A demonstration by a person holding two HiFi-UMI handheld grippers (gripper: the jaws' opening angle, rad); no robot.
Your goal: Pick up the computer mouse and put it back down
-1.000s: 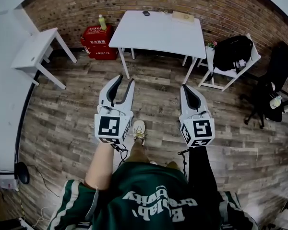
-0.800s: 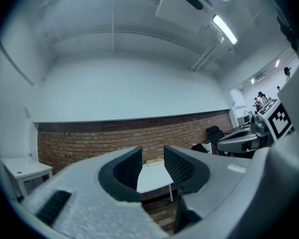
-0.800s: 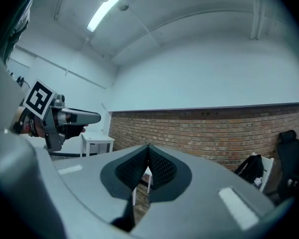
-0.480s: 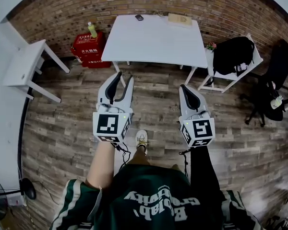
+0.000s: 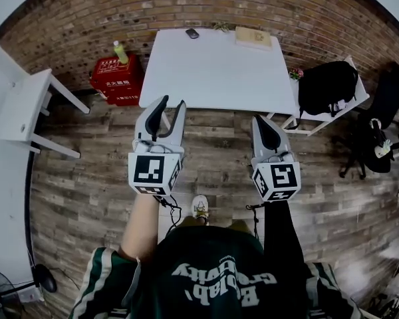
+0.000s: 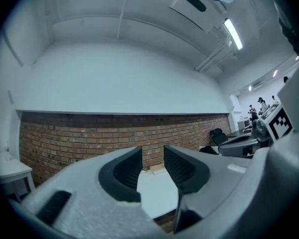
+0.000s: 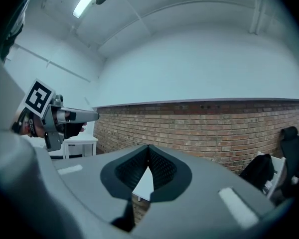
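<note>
The computer mouse (image 5: 192, 33), small and dark, lies at the far edge of the white table (image 5: 219, 72), near the brick wall. Both grippers are held level over the wooden floor, short of the table's near edge. My left gripper (image 5: 172, 103) is open, with a clear gap between its jaws and nothing in it; in the left gripper view (image 6: 152, 156) the tabletop (image 6: 154, 193) shows through that gap. My right gripper (image 5: 259, 120) is shut and empty, its tips meeting in the right gripper view (image 7: 148, 149). The mouse appears in neither gripper view.
A tan book (image 5: 253, 37) lies on the table's far right corner. A red crate (image 5: 115, 80) with a green bottle (image 5: 120, 50) stands left of the table, and a white side table (image 5: 20, 111) further left. A black bag (image 5: 328, 85) on a white rack and an office chair (image 5: 386, 105) are at the right.
The table has drawn nearer and lower in the head view as the person walks toward it with both grippers. The jaws stand as before: left open, right shut.
</note>
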